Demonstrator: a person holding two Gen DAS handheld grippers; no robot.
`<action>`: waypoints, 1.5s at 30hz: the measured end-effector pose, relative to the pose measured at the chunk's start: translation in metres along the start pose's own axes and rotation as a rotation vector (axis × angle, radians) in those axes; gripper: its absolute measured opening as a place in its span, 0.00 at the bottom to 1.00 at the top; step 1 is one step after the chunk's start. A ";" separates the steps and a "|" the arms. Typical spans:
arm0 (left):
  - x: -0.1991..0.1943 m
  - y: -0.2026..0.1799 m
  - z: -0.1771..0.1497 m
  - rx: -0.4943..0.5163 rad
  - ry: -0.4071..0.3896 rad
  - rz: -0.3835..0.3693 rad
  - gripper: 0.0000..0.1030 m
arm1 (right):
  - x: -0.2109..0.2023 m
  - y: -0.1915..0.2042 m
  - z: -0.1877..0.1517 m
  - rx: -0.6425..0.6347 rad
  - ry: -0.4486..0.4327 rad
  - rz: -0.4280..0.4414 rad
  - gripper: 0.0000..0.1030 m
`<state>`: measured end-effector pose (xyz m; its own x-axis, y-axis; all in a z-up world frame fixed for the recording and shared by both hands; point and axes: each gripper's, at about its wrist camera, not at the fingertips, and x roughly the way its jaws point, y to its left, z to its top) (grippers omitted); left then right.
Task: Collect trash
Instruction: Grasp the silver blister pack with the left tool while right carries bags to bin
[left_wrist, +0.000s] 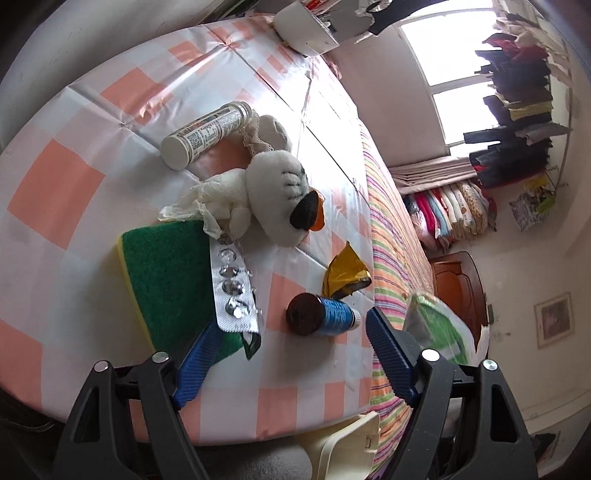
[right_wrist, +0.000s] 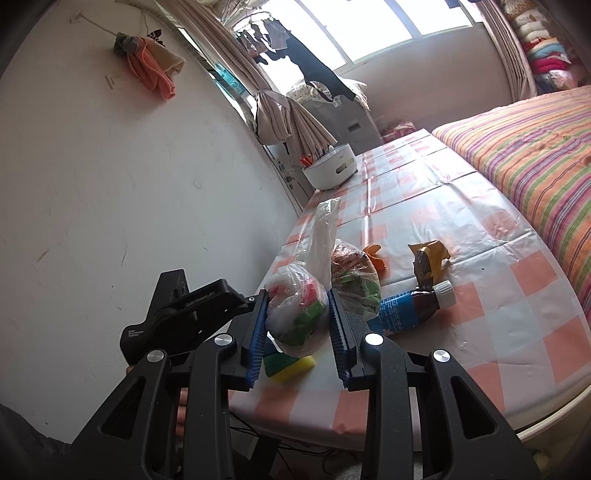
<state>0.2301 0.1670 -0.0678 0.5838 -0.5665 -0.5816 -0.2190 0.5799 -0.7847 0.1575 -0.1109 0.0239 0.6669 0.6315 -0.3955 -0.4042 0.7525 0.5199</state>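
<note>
a white plush toy (left_wrist: 275, 188) lies mid-tabletop (left_wrist: 74, 122) on the pink-checked cloth, a green sponge (left_wrist: 166, 280) at its 7 o'clock. a white basket (right_wrist: 328, 168) sits at the far end. a striped bed (right_wrist: 535, 155) adjoins the tabletop; clothes (left_wrist: 517, 110) hang at 2 o'clock.

You see a glossy, creased plastic tablecloth (left_wrist: 74, 155) under a rough green scouring sponge (left_wrist: 162, 273), a shiny foil blister strip (left_wrist: 232, 288) and a fluffy plush toy (left_wrist: 273, 188) at frame centre. In your right wrist view, ribbed blue pads (right_wrist: 258, 325) squeeze a thin crinkly plastic bag (right_wrist: 299, 310), beside a glossy brown bottle (right_wrist: 410, 306)
</note>
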 end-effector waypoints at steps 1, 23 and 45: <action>0.001 0.000 0.001 -0.008 0.001 0.002 0.63 | -0.001 -0.002 0.000 0.005 -0.001 0.004 0.29; -0.015 -0.023 -0.027 0.274 -0.082 0.176 0.10 | -0.035 -0.006 -0.006 0.009 -0.060 -0.047 0.29; -0.037 -0.100 -0.115 0.666 -0.108 0.124 0.10 | -0.139 -0.027 -0.052 0.072 -0.136 -0.328 0.29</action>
<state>0.1407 0.0621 0.0076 0.6678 -0.4313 -0.6067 0.2183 0.8926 -0.3943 0.0427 -0.2092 0.0256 0.8327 0.3242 -0.4488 -0.1127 0.8929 0.4359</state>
